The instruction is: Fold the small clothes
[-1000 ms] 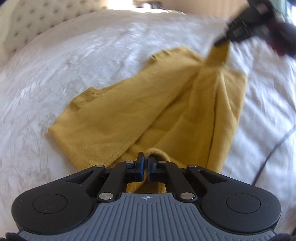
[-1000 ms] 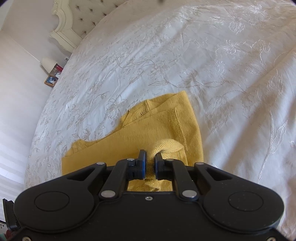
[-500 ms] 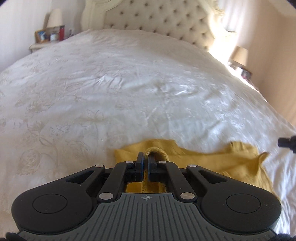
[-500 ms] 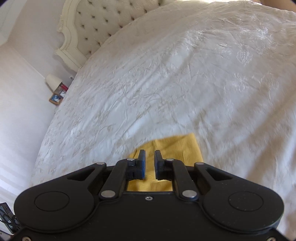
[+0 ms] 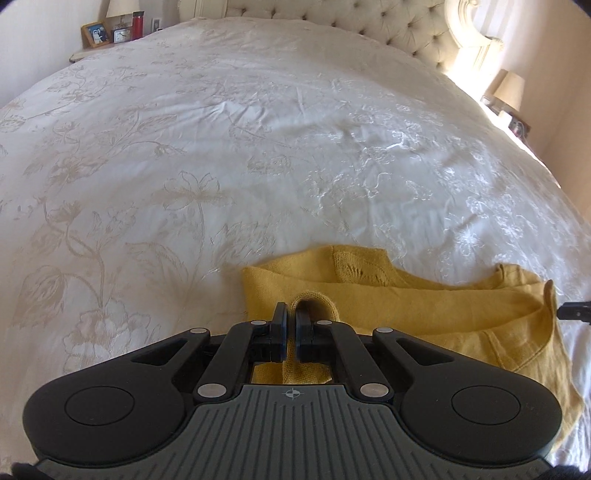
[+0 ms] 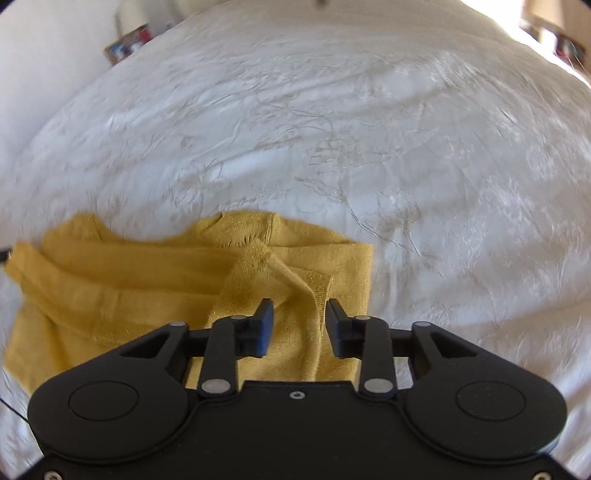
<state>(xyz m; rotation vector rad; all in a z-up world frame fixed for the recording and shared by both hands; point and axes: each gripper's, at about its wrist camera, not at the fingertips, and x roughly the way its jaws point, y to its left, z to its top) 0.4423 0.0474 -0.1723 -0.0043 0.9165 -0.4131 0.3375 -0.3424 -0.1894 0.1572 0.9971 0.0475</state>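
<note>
A mustard-yellow knit top (image 5: 436, 317) lies folded over on the white embroidered bedspread (image 5: 258, 155). My left gripper (image 5: 291, 323) is shut on a bunched edge of the top at its near left corner. In the right wrist view the same top (image 6: 122, 291) lies just ahead, with a loose corner flap (image 6: 273, 273) in front of the fingers. My right gripper (image 6: 300, 314) is open, its jaws apart over the cloth and holding nothing. A tip of the right gripper shows at the right edge of the left wrist view (image 5: 574, 311).
The bed's tufted headboard (image 5: 388, 26) is at the far end. A nightstand with a photo frame and a red bottle (image 5: 137, 25) stands at far left, a lamp (image 5: 511, 86) at far right. Bare bedspread (image 6: 369, 129) lies beyond the top.
Both grippers carried the top's edge over and down toward the bedspread, folding it. The right gripper has opened and let go of the cloth; the left stays shut on it.
</note>
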